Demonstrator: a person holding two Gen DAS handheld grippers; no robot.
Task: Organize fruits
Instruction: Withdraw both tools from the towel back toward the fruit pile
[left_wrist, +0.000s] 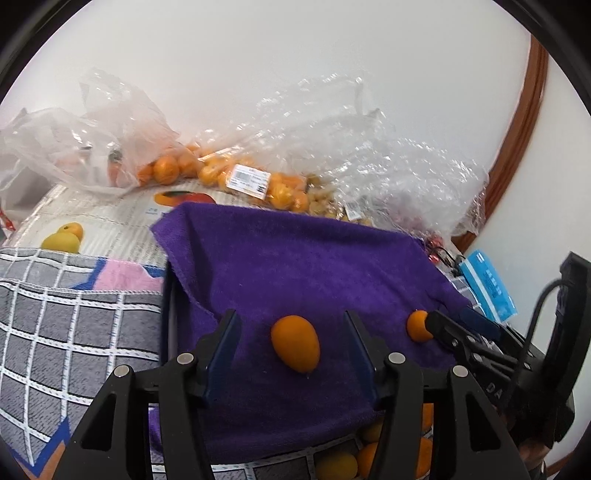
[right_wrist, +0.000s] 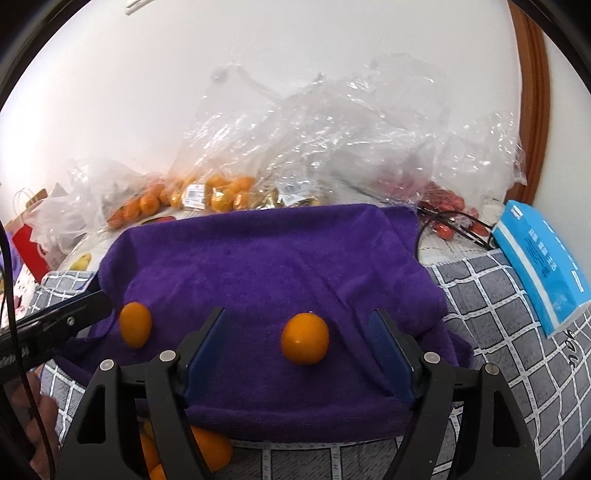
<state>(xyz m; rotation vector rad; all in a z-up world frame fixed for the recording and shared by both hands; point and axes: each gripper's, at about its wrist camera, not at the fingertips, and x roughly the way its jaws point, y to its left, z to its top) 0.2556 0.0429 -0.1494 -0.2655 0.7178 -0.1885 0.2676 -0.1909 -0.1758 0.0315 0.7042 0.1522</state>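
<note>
Two small orange fruits lie on the purple towel (left_wrist: 295, 273) in front of you, apart from each other. The oval fruit (left_wrist: 295, 343) rests between the two fingers of your left gripper (left_wrist: 291, 354). The round fruit (right_wrist: 304, 339) rests between the two fingers of your right gripper (right_wrist: 299, 350). Neither fruit touches the blue pads; both sets of jaws stand released, with a clear gap on each side of the fruit.

Each gripper points forward and tilts downward toward the towel, the two side by side. From the left wrist view, a finger of your right gripper covers part of the round fruit.

The towel is draped over a raised surface that sits on one grey checked cloth (right_wrist: 498, 332). A few more orange fruits (right_wrist: 212, 448) peek out below the towel's near edge; their count is unclear.

Behind the towel, against the white wall, lie several clear plastic bags (right_wrist: 332, 147): at least two hold many orange fruits, one holds small red fruits (right_wrist: 443, 203). One blue packet (right_wrist: 539, 266) lies to the right.
</note>
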